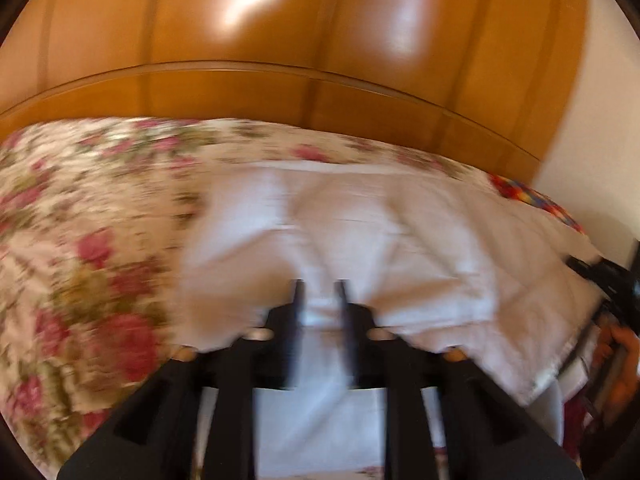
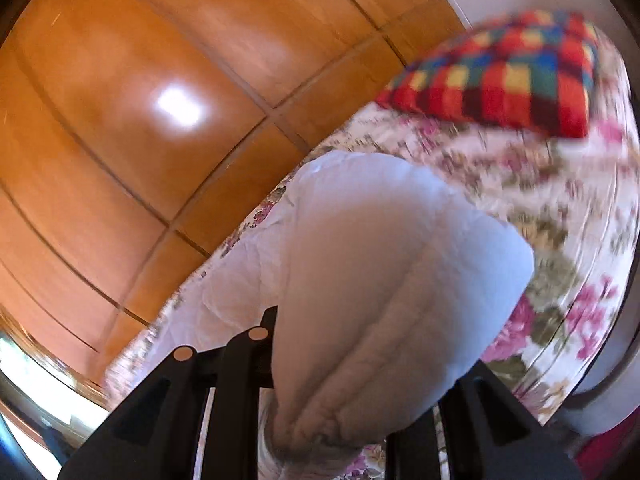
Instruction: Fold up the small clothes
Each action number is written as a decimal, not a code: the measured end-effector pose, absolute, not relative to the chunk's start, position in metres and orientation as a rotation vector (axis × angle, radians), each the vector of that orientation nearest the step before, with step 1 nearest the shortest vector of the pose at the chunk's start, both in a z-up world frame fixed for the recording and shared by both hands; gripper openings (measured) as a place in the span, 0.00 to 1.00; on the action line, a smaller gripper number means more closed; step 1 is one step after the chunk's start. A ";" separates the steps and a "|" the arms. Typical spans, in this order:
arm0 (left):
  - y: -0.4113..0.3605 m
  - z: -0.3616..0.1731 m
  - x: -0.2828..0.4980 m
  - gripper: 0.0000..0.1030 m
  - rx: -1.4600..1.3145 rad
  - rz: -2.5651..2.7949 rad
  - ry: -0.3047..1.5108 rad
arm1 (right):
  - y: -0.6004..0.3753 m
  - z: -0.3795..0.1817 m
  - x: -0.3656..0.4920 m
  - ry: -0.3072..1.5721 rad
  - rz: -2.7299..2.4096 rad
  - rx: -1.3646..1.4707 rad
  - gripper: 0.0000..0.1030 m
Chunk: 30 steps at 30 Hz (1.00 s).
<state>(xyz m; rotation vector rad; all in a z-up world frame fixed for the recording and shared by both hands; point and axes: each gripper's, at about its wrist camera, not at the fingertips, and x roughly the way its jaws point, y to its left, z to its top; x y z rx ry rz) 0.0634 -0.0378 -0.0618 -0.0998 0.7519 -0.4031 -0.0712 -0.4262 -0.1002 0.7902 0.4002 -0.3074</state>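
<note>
A white garment (image 1: 360, 232) lies spread on a floral bedspread (image 1: 80, 240). In the left wrist view my left gripper (image 1: 319, 286) is shut on a fold of the white garment near its front edge, with cloth pinched between the two black fingers. In the right wrist view my right gripper (image 2: 320, 320) is shut on the white garment (image 2: 380, 280), which bulges up over the fingers and hides the right one. The lifted cloth hangs above the bedspread (image 2: 560, 208). Both views are motion blurred.
A glossy wooden wardrobe (image 1: 300, 40) stands behind the bed and fills the upper left of the right wrist view (image 2: 140, 120). A red, yellow and blue checked cloth (image 2: 504, 76) lies at the bed's far end, also seen in the left view (image 1: 532, 196).
</note>
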 end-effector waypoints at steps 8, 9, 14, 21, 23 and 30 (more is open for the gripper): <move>-0.010 -0.096 0.077 0.52 -0.173 -0.364 0.814 | -0.342 -0.038 -0.055 0.348 -0.316 0.388 0.18; -0.009 -0.099 0.077 0.52 -0.184 -0.364 0.818 | -0.329 -0.031 -0.053 0.345 -0.311 0.336 0.18; -0.012 -0.102 0.080 0.52 -0.178 -0.372 0.816 | -0.275 -0.016 -0.051 0.332 -0.280 0.149 0.18; 0.001 -0.100 0.085 0.52 -0.269 -0.403 0.838 | -0.201 -0.009 -0.041 0.325 -0.201 -0.132 0.20; 0.005 -0.098 0.087 0.52 -0.300 -0.408 0.840 | -0.180 -0.011 -0.040 0.323 -0.161 -0.199 0.21; 0.012 -0.095 0.089 0.52 -0.334 -0.434 0.848 | -0.132 -0.028 -0.027 0.358 -0.023 -0.292 0.24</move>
